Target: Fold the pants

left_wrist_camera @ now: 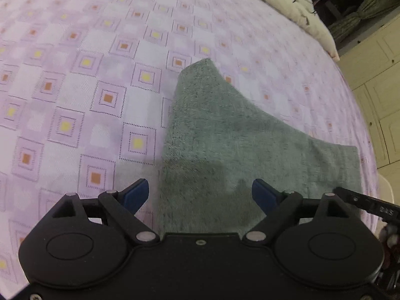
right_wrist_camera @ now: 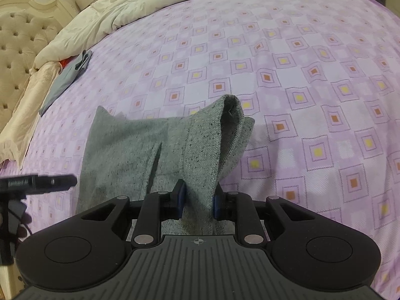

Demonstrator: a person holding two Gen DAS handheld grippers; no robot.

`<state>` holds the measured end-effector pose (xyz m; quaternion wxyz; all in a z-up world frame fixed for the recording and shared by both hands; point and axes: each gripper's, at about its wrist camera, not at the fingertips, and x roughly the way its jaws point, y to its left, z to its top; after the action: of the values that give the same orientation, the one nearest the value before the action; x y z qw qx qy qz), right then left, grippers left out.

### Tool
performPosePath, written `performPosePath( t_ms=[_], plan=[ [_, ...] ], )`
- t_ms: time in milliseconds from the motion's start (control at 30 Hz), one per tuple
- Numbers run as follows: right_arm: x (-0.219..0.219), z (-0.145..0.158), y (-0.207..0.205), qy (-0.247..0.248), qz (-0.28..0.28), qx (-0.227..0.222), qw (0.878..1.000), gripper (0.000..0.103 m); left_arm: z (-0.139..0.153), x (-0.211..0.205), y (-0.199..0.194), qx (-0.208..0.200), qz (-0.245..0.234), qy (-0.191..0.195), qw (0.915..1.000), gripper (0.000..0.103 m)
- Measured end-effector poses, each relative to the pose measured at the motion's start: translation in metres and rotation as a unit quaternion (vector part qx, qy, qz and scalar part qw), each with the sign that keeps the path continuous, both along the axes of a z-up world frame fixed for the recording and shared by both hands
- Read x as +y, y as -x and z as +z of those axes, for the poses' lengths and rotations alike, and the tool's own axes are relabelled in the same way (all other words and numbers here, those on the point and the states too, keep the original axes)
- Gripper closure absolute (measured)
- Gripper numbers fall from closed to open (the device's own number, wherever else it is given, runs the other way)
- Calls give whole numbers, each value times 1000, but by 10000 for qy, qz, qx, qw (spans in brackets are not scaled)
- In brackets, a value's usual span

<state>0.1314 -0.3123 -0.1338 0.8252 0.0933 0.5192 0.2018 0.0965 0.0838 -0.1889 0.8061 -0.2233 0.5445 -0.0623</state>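
Pants (left_wrist_camera: 225, 135) of grey-green knit lie flat on the bed sheet (left_wrist_camera: 75, 75) in the left wrist view, narrowing to a rounded end far up the frame and spreading toward the right edge of the bed. The left gripper (left_wrist_camera: 200, 195) hangs over the near part of the cloth with its jaws spread wide; the blue pads (left_wrist_camera: 136, 195) press on nothing, one over the sheet just beside the cloth's edge, the other above the cloth. Its shadow darkens the fabric between them. The near end of the pants is hidden under the gripper body. A black bar at the right edge is cut off by the frame, so what it belongs to is hard to tell. A cream quilt (left_wrist_camera: 287, 5) lies along the far side, and pale cabinets (left_wrist_camera: 375, 75) stand beyond the bed; the whole view is slightly blurred.

In the right wrist view the right gripper (right_wrist_camera: 198, 200) pinches a raised fold of the pants (right_wrist_camera: 200, 150) between its blue pads (right_wrist_camera: 180, 197), jaws nearly together on the cloth. The fold rises as a ridge and droops over at its far end, showing the lighter inside. The rest lies flat to the left on the sheet (right_wrist_camera: 300, 75). Below the pads the cloth disappears behind the gripper body. Far left, a folded grey garment (right_wrist_camera: 67, 77) rests near the quilt (right_wrist_camera: 125, 7) and a tufted headboard (right_wrist_camera: 17, 50); something red beneath it is too small to identify
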Motion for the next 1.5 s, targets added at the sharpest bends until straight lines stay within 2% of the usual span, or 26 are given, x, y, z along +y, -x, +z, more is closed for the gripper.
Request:
performPosePath(
  t_ms=[100, 133, 300, 567, 633, 700, 733, 900, 1000, 1167, 1333, 1367, 1433, 1500],
  plan=[
    [0, -1, 0, -2, -15, 13, 10000, 82, -23, 4, -11, 247, -69, 56, 9997, 15],
    [-1, -1, 0, 0, -16, 19, 10000, 82, -27, 3, -12, 196, -91, 102, 9997, 9],
    [-1, -5, -2, 41, -68, 85, 9999, 82, -29, -7, -16, -75, -223, 531, 9983, 5],
    [-2, -11, -4, 86, -170, 169, 9997, 81, -36, 1, -22, 67, 607, 880, 9942, 3],
    [-3, -13, -4, 72, -253, 206, 9994, 81, -36, 0, -23, 219, 718, 892, 9932, 4],
    [-2, -13, -4, 105, -318, 203, 9992, 81, -27, -7, -28, 359, 584, 398, 9969, 59],
    [1, -12, -3, 150, -323, 171, 9992, 81, -24, -10, -30, 410, 418, 291, 9979, 77],
    [19, 11, 5, 287, -326, -69, 9990, 82, 8, -12, -17, 109, 373, -72, 9992, 83],
    [41, 30, 6, 181, -234, -244, 9993, 82, 33, 9, -11, -126, 404, -141, 9990, 86],
    [103, 47, -14, -244, -5, -454, 9987, 82, 71, 87, -23, -403, 600, -406, 9966, 86],
    [189, 46, -55, -522, 274, -599, 9965, 82, 84, 161, -50, -472, 627, -907, 9928, 81],
    [204, 42, -63, -481, 283, -626, 9965, 80, 82, 169, -54, -424, 636, -1038, 9917, 78],
    [229, 30, -78, -171, 198, -587, 9979, 75, 73, 188, -61, -286, 834, -1416, 9860, 79],
    [248, 18, -85, 564, 12, -663, 9962, 75, 64, 197, -64, -213, 945, -1878, 9774, 81]
  ],
)
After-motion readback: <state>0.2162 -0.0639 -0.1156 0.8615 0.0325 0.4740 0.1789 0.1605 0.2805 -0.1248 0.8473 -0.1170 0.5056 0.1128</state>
